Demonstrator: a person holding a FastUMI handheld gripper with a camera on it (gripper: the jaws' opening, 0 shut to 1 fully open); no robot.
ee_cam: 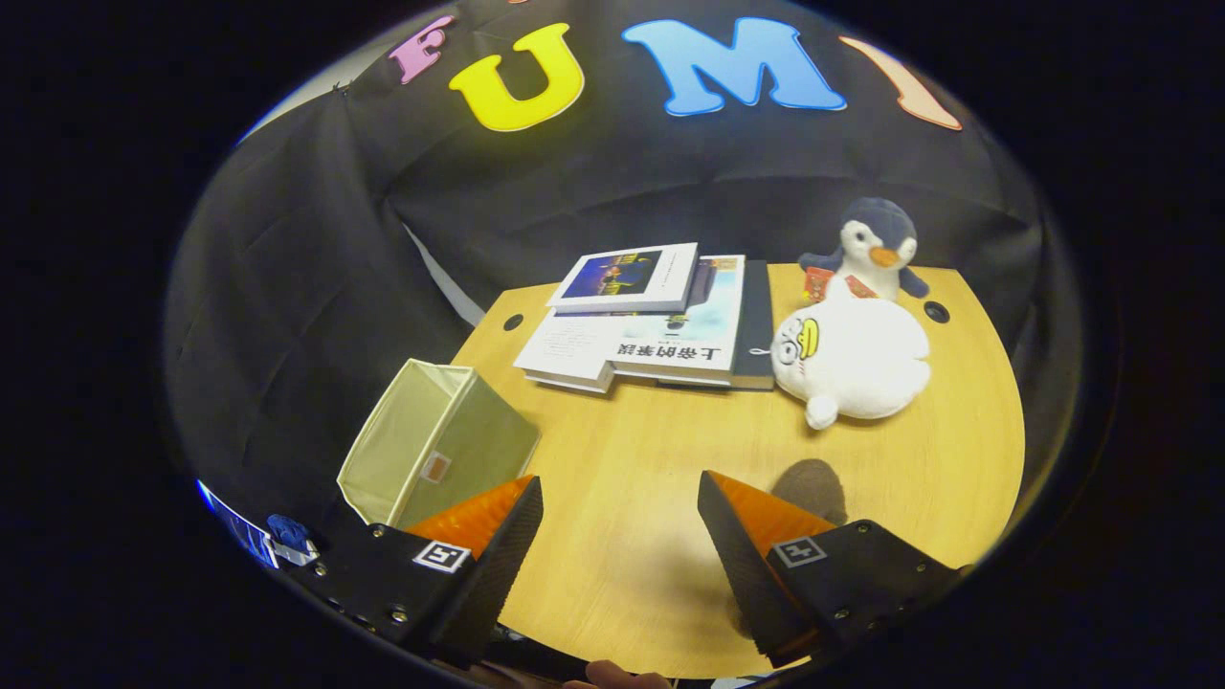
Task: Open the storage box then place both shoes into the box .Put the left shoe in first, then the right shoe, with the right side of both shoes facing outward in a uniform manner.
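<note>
A cream fabric storage box (435, 445) stands open-topped at the left edge of the wooden table (670, 536), just ahead of my left finger (493, 522) and slightly to its left. I see nothing inside it from here. My gripper (620, 493) hovers above the near part of the table, open wide, with only bare tabletop between its fingers. The right finger (742, 522) casts a dark shadow on the wood just beyond it.
A stack of books (651, 321) lies at the far middle of the table. To its right a white plush toy (852, 359) rests in front of a penguin plush (876, 249). A fingertip of a person's hand (612, 677) shows below the gripper.
</note>
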